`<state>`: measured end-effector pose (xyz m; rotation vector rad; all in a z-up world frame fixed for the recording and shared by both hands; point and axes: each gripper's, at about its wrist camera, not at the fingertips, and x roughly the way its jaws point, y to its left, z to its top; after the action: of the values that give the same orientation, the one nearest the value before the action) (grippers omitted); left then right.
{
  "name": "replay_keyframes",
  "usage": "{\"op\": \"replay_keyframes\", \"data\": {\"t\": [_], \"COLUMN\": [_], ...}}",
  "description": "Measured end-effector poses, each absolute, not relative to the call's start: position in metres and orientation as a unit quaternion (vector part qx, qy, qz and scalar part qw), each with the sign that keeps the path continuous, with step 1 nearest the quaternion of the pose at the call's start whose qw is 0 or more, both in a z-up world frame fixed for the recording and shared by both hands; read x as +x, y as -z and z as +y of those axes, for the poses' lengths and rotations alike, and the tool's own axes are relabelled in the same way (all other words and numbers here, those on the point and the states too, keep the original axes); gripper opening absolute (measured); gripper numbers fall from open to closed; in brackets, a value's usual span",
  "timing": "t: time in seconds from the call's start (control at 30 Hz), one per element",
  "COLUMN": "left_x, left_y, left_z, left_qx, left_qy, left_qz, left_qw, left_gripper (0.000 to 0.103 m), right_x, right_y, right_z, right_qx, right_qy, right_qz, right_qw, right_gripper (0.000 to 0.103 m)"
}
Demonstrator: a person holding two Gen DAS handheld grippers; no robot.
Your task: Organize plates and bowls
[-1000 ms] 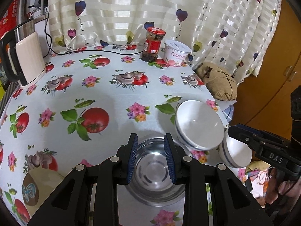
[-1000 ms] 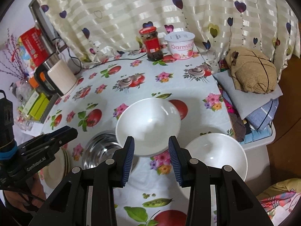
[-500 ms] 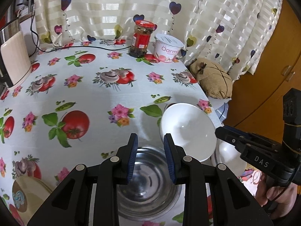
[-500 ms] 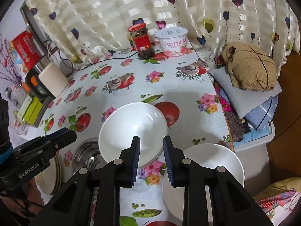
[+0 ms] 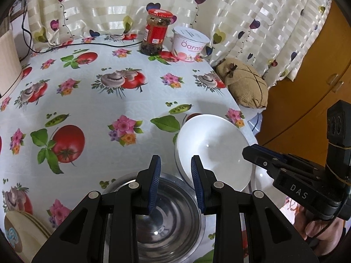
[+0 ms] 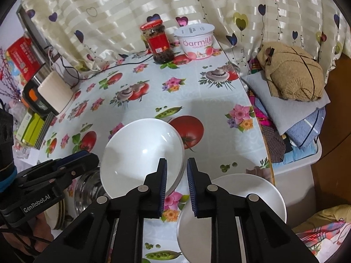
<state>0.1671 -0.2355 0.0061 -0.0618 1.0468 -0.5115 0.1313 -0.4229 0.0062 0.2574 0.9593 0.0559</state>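
Now the right gripper (image 6: pixel 176 175) jaws are closing around the white bowl's (image 6: pixel 140 155) near rim, not yet pinching.

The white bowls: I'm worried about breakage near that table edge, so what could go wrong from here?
1. The right gripper has its jaws closing beside the rim of the larger white bowl, with only tablecloth showing between them; a thin rim grip could slip.
2. The second white bowl sits close to the table edge; a nudge might push it off.
3. The left gripper hovers over the steel bowl next to the white bowl; the two grippers could collide.
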Motion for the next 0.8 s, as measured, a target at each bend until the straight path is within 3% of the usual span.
{"op": "replay_keyframes", "data": {"t": [0.27, 0.4, 0.8], "left_x": [0.170, 0.171, 0.172], "left_y": [0.000, 0.003, 0.000], "left_z": [-0.243, -0.247, -0.247], "left_qx": [-0.026, -0.021, -0.020], "left_qy": [0.252, 0.255, 0.249], "left_qz": [0.504, 0.508, 0.505], "left_qw": [0.826, 0.822, 0.826], "left_gripper": [0.027, 0.016, 0.015], "right_x": [0.135, 0.137, 0.138], "right_y": [0.001, 0.002, 0.000], "right_z": [-0.423, -0.423, -0.424], "right_qx": [0.122, 0.120, 0.118], "right_qy": [-0.029, -0.029, -0.027], "right_qz": [0.468, 0.469, 0.466], "right_qw": [0.875, 0.875, 0.876], "right_gripper": [0.014, 0.013, 0.012]}}
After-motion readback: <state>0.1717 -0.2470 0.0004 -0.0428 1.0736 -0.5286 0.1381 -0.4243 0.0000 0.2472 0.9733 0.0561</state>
